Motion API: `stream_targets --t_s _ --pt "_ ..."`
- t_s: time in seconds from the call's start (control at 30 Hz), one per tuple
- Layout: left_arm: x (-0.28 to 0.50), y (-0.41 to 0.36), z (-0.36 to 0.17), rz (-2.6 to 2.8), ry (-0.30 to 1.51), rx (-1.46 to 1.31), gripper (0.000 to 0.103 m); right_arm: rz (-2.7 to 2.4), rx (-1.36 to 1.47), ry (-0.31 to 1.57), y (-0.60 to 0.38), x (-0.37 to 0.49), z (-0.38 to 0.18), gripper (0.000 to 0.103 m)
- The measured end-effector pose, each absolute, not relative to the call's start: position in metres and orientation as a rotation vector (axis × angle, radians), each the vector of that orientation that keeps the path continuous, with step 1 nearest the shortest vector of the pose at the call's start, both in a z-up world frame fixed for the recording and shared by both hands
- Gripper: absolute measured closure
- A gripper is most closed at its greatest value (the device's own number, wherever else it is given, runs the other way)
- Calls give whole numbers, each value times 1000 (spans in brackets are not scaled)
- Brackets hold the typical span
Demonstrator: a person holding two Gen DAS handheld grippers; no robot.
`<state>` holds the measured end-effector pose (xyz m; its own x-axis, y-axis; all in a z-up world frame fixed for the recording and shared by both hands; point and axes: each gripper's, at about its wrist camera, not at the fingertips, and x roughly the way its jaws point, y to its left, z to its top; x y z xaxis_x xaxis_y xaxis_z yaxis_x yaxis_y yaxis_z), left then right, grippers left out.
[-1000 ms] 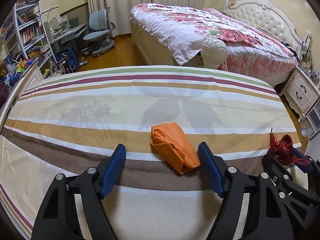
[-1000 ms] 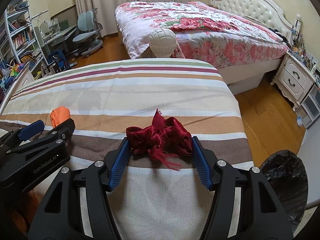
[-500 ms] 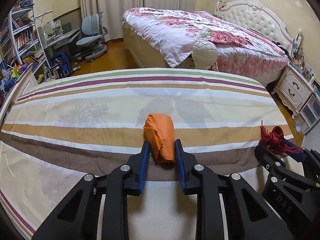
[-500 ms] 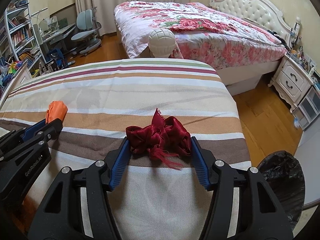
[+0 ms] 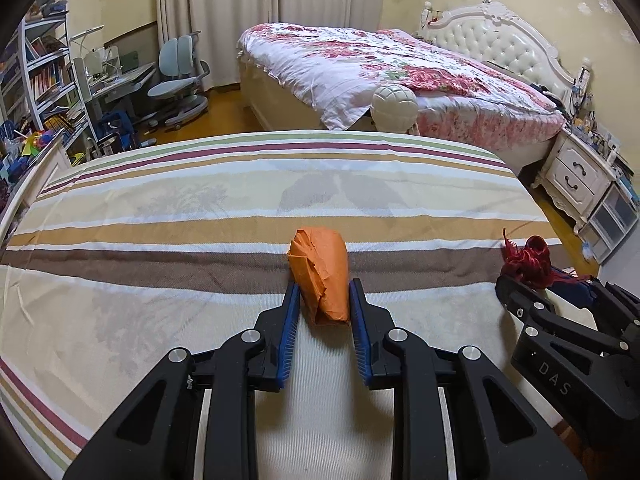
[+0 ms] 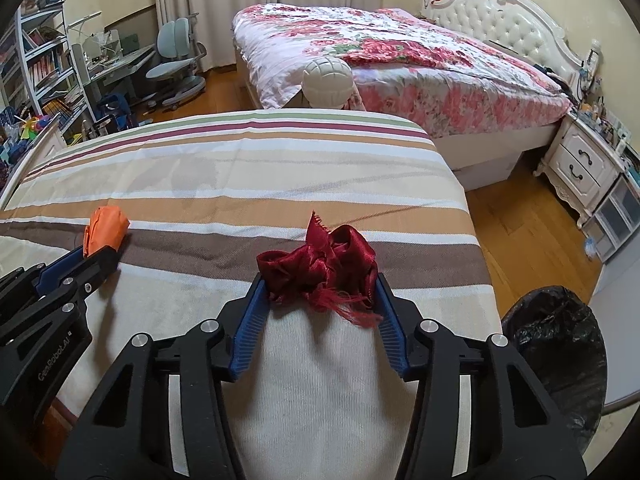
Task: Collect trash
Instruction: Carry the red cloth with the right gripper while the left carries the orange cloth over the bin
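Observation:
A crumpled orange wad is pinched between the blue pads of my left gripper, which is shut on it and holds it just above the striped cloth. It also shows at the left of the right wrist view. A crumpled dark red ribbon sits between the pads of my right gripper, which is shut on it. The ribbon also shows at the right of the left wrist view.
A bin with a black bag stands on the floor to the right of the striped table. Beyond the table are a floral bed, a white round post, a nightstand and a desk with chairs.
My left gripper closed from wide open onto the orange wad and lifted it slightly. My right gripper stayed shut on the red ribbon and rose a little.

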<state>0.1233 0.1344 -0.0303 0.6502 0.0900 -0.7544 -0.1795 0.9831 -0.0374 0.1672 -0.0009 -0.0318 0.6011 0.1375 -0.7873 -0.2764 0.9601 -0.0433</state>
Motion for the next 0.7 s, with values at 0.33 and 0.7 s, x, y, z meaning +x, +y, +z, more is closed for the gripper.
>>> stream_targets --t_s 0.33,0.7 --pt "95 127 -27 133 824 -109 77 258 -154 880 -11 129 -29 53" --pt "65 112 -20 105 785 -113 77 264 -113 851 -32 88 -22 53"
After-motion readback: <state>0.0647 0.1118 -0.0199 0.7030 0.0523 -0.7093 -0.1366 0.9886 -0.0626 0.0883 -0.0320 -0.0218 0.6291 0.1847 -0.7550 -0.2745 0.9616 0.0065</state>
